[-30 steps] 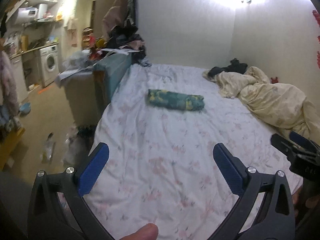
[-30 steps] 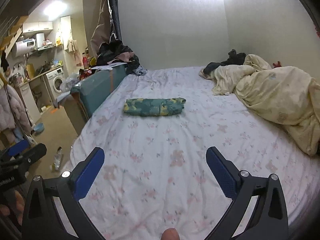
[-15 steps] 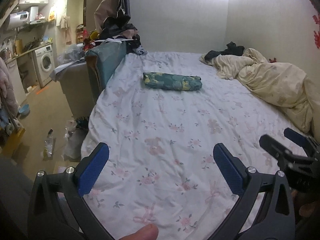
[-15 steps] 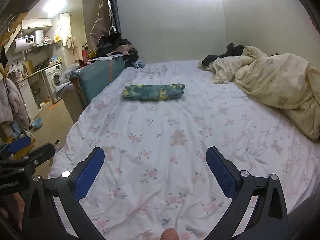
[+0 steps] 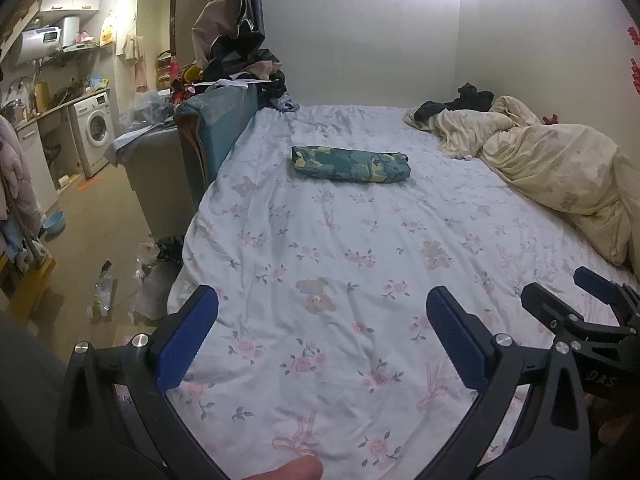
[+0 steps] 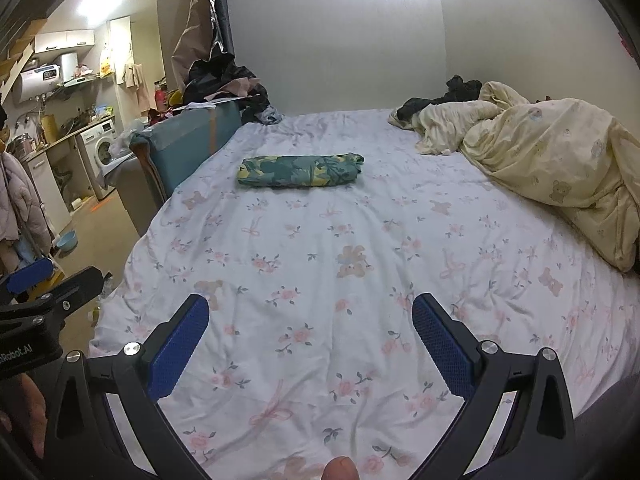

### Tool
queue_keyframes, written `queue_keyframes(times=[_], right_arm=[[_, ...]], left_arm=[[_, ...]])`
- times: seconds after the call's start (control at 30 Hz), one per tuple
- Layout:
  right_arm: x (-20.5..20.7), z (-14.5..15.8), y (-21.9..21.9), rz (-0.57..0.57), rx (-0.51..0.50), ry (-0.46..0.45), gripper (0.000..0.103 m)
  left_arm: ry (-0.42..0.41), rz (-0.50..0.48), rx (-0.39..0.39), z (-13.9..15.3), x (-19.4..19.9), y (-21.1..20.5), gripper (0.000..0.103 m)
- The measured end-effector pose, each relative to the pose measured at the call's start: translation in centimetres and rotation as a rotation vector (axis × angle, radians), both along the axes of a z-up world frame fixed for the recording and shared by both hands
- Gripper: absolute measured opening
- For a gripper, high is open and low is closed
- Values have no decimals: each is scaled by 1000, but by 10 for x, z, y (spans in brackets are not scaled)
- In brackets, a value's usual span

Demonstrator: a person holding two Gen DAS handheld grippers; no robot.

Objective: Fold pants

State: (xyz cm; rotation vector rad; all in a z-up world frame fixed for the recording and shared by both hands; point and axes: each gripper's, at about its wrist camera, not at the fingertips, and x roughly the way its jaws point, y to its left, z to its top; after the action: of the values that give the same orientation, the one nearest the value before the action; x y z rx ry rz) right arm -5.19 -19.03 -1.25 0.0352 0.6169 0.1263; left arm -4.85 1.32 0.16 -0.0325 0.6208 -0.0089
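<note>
Bed (image 5: 320, 280) fills both views, floral sheet spread fairly flat, so it serves as the folding surface. Cream duvet (image 5: 560, 172) is bunched against the right wall with dark clothes (image 5: 464, 102) at its far end; probably shoved aside to free the middle. Teal sofa (image 5: 216, 128) butts the bed's left edge, clutter heaped on top. Washing machine (image 5: 94, 132) sits in the back-left kitchen area.

Pants (image 5: 350, 164): green patterned, lying mid-bed toward the far side as a compact oblong bundle, long axis across the bed. Right wrist view (image 6: 300, 170) shows the same tidy, squared-off shape. Looks folded and parked, so I judge the task done or nearly so.

Left gripper (image 5: 322, 336): jaws spread wide, nothing between the pads, hovering over the near end of the sheet, well apart from the pants. Right gripper (image 6: 310, 338): same, released and empty, beside the left one. Each shows at the edge of the other's view. Both hanging back near the bed edge reads as a stand-off pose, not an approach.
</note>
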Motion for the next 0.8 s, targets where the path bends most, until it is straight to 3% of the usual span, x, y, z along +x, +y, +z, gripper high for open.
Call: queue_keyframes(times=[0.8], right_arm=[[-1,-1,0,-4,9,6,103]], left_arm=[[11,21,-6,-3,0,3,103]])
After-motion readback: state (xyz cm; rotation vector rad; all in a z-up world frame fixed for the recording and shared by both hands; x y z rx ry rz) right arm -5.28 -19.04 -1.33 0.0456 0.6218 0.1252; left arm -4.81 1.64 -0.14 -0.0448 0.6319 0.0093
